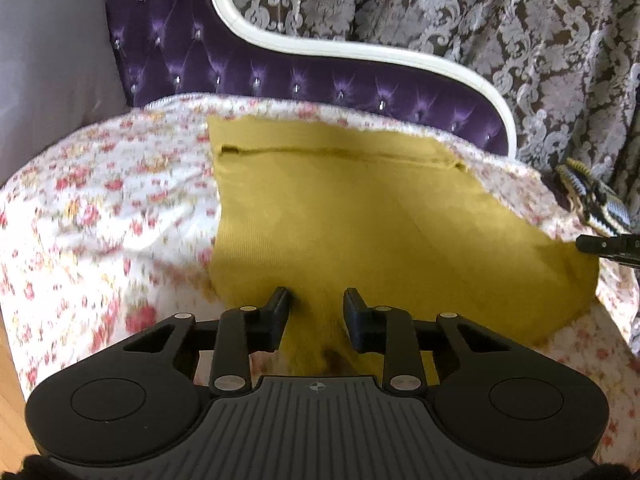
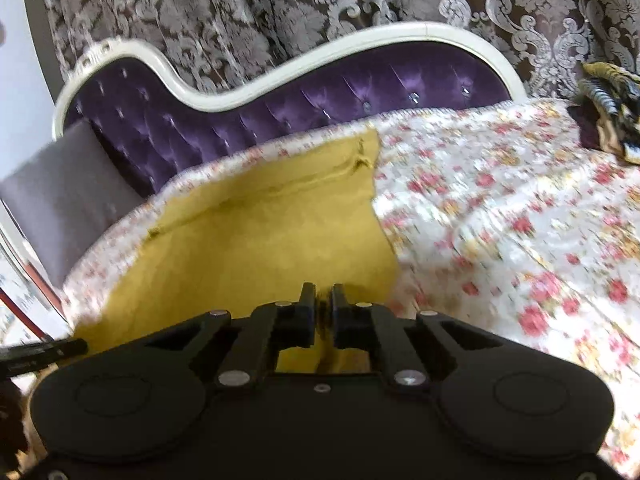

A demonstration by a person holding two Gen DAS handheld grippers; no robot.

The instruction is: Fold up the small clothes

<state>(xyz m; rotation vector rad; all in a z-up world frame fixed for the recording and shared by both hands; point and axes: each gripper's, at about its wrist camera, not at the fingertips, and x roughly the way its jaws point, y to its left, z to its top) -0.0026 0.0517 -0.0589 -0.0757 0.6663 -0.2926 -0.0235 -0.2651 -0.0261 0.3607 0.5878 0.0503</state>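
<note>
Left wrist view looks along the left gripper (image 1: pixel 316 304), whose two black fingers stand apart with mustard-yellow cloth bunched in the gap between them; whether the pads press the fabric cannot be told. That yellow garment (image 1: pixel 360 216) lies spread on a floral bedspread (image 1: pixel 100 208) covering a chaise, its far hem close to the back edge of the seat, with a long seam or slit running across it just short of that hem. Its near edge rises toward the grippers. At the right edge of this view, a black finger of the right gripper (image 1: pixel 608 245) touches the garment's right corner. Behind the spread runs the purple tufted backrest (image 1: pixel 280 76) with a white curved frame (image 1: pixel 320 46), and a grey cushion (image 1: pixel 52 60) leans at the left end. A striped dark-and-gold cloth (image 1: pixel 592 196) sits near the right end of the seat. Damask curtains (image 1: pixel 480 20) hang behind.

Right wrist view shows the right gripper (image 2: pixel 323 304) with its fingers drawn nearly together, pinching a fold of the yellow garment (image 2: pixel 260 240) at its near edge. The garment occupies the left part of the floral bedspread (image 2: pixel 500 220). A tip of the left gripper (image 2: pixel 44 350) appears at the left edge, beside the garment's near-left corner.
</note>
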